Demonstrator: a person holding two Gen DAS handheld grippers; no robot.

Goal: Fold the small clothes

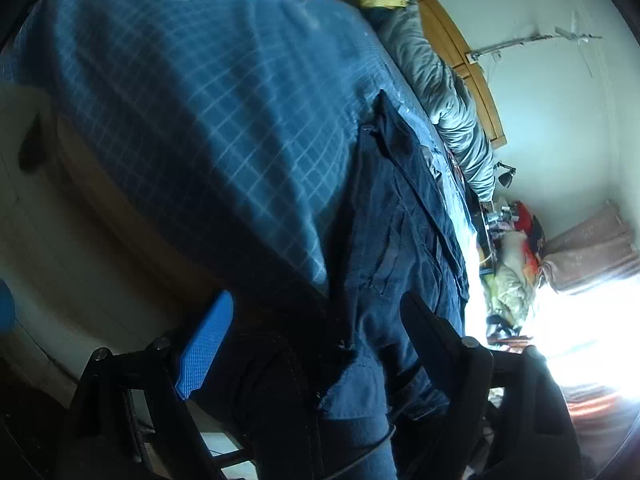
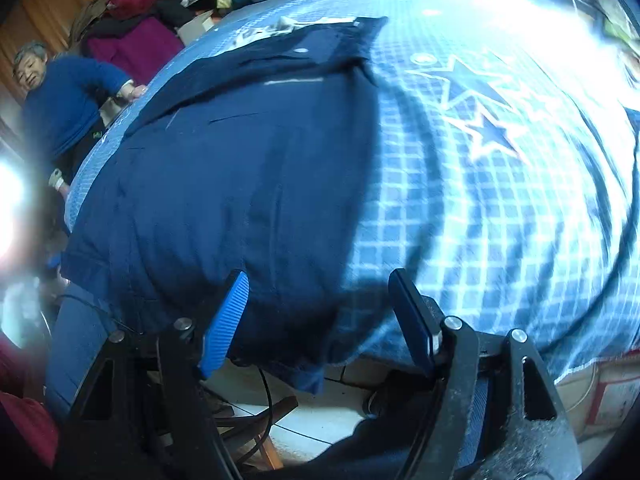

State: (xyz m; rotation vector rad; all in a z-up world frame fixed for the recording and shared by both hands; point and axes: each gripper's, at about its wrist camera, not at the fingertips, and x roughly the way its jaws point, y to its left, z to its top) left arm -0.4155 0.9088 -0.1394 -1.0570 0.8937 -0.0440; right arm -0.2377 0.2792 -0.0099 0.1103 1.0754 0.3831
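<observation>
A dark navy garment (image 2: 240, 168) lies spread on the blue checked bedspread (image 2: 460, 232), its near hem hanging over the bed's front edge. In the left wrist view the same navy garment (image 1: 404, 232) runs along the bed's edge, and its hem drapes between the fingers. My left gripper (image 1: 316, 332) is open, with the hem lying loose in the gap. My right gripper (image 2: 318, 312) is open too, its blue-padded fingers (image 2: 224, 324) straddling the garment's near right corner at the bed edge.
A person in a blue top (image 2: 68, 108) leans on the far left side of the bed. Piled clothes (image 2: 152, 4) and a grey quilt (image 1: 452, 100) lie along the headboard (image 1: 460, 56). Tiled floor and a cable (image 2: 264, 400) are below the bed edge.
</observation>
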